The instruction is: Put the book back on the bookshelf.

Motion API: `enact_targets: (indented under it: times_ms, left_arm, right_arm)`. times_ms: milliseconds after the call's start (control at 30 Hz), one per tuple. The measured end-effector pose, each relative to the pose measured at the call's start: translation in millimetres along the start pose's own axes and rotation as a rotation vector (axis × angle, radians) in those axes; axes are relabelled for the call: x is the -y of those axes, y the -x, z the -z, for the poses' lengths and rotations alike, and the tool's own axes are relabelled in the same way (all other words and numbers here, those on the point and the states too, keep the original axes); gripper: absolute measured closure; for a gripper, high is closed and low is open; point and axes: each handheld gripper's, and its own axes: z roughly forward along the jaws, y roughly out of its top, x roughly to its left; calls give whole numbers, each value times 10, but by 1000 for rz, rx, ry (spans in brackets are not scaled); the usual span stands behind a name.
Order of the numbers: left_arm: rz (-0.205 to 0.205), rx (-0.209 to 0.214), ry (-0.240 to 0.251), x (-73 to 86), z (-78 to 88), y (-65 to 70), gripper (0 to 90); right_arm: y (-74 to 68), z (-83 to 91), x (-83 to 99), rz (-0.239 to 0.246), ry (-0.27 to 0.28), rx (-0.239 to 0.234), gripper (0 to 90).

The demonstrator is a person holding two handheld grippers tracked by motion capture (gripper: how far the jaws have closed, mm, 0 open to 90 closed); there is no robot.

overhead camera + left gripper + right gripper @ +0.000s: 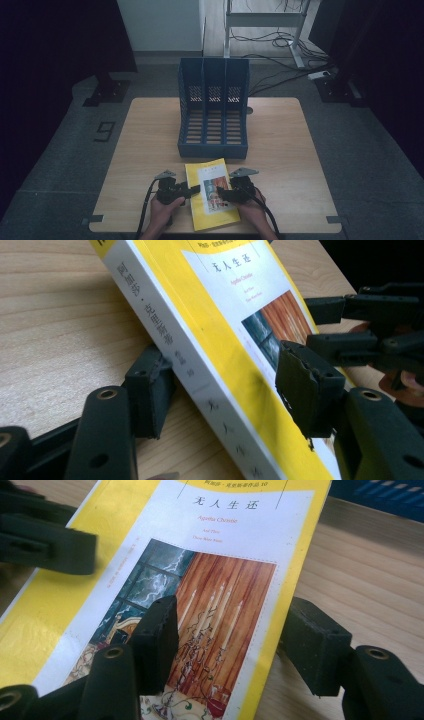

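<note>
The book's (220, 340) lower cover runs off the bottom edge in the left gripper view. In the high view its title print is too small to read, and both forearms are cut off below.

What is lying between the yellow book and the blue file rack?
Nothing: in the high view, a bare strip of wooden table separates the yellow book from the blue file rack.

both grippers, left (194, 189) and right (220, 192), fingers parted, facing inward.
</note>
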Motion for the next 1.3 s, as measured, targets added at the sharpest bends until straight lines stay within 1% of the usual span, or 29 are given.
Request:
enact_targets:
  times_ms: [67,133,267,333,500,600,700,833,900,1000,1133,1200,1300]
  left_arm:
    - [6,-15,3,1,23,-14,450]
    - [12,-12,2,3,38,-34,474]
    - [5,-11,0,5,50,-41,488]
    - [10,-2,6,4,63,-47,502]
    - [14,45,30,-12,132,-70,579]
    - [3,58,41,-16,160,-62,601]
    - [-13,57,68,-20,205,-29,617]
    - [-72,40,110,-66,314,56,638]
    - [-85,48,124,-92,369,72,653]
    - [-92,67,136,-122,437,62,676]
    - [-81,78,136,-134,472,28,686]
    - [-77,85,137,-133,475,18,688]
    - [-77,89,141,-133,479,19,690]
  right_arm:
    - [-32,-11,1,8,3,-5,404]
    - [-45,-16,-1,13,3,-10,406]
    - [-57,-16,2,23,8,-7,407]
    - [-67,-14,4,27,13,-1,412]
    - [-72,10,6,28,37,-4,436]
    - [-72,28,-1,31,49,-10,444]
    - [-75,61,-8,31,74,-23,460]
    - [-93,128,-29,36,125,-53,480]
    - [-114,162,-46,43,142,-65,481]
    - [-158,201,-68,69,160,-65,479]
    - [-201,218,-79,86,165,-68,478]
    - [-197,210,-79,88,164,-74,475]
    - [-175,189,-72,77,154,-80,462]
